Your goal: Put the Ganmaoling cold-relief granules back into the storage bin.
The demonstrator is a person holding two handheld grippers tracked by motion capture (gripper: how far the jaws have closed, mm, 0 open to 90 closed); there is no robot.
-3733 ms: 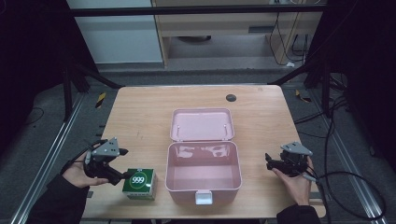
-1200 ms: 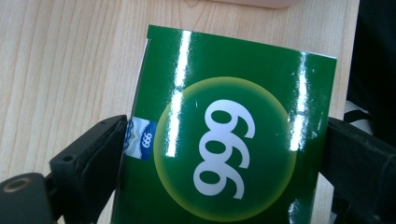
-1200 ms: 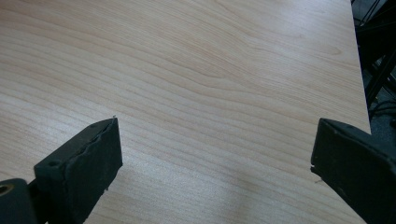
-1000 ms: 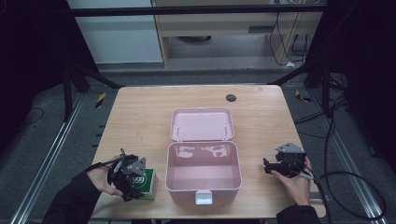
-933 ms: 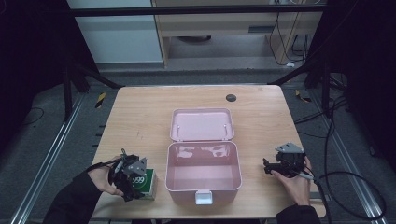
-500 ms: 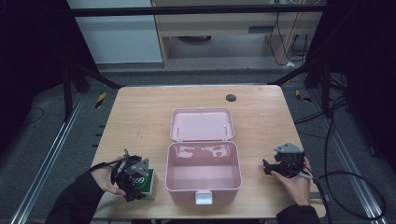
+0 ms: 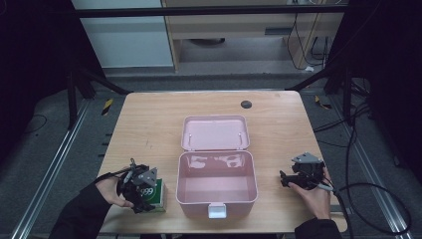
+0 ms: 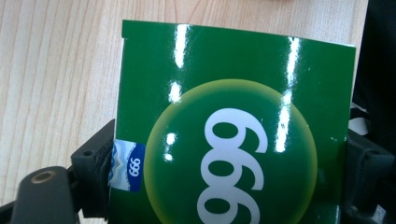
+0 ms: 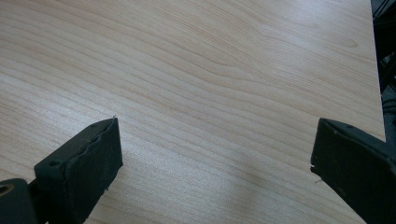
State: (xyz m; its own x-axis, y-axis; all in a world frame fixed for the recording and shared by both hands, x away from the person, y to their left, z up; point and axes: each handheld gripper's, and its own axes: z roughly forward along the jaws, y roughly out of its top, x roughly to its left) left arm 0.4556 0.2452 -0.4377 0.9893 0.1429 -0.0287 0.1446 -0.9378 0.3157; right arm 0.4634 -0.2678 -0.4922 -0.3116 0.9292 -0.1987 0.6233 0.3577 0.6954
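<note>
The left gripper (image 7: 141, 188) sits over a small glossy green cardboard box (image 7: 152, 196) with a white "999" printed in a yellow-green circle, at the near left of the pale wooden worktop (image 7: 149, 124). In the left gripper view the box (image 8: 233, 135) lies flat on the wood between the two black fingers (image 8: 93, 158) — one against its left edge beside a small blue label (image 8: 128, 165), the other against its right edge. The fingers have just been closing in on the box and now appear to touch both of its sides, so the grip looks made, though how firmly they press cannot be told.

Just to the right of the box stands an open pale pink plastic case (image 7: 217, 183), its hinged lid (image 7: 215, 132) folded back flat onto the worktop behind it and a white latch (image 7: 217, 211) at its near wall. The green box is close beside the case's left wall, outside it.

The right gripper (image 7: 291, 178) rests in the person's right hand (image 7: 311, 191) at the near right of the worktop, well apart from the case. In the right gripper view its fingers (image 9: 81, 168) stand wide apart with bare wood between them — nothing held.

A small dark round disc (image 7: 246, 104) lies near the far edge of the worktop.
</note>
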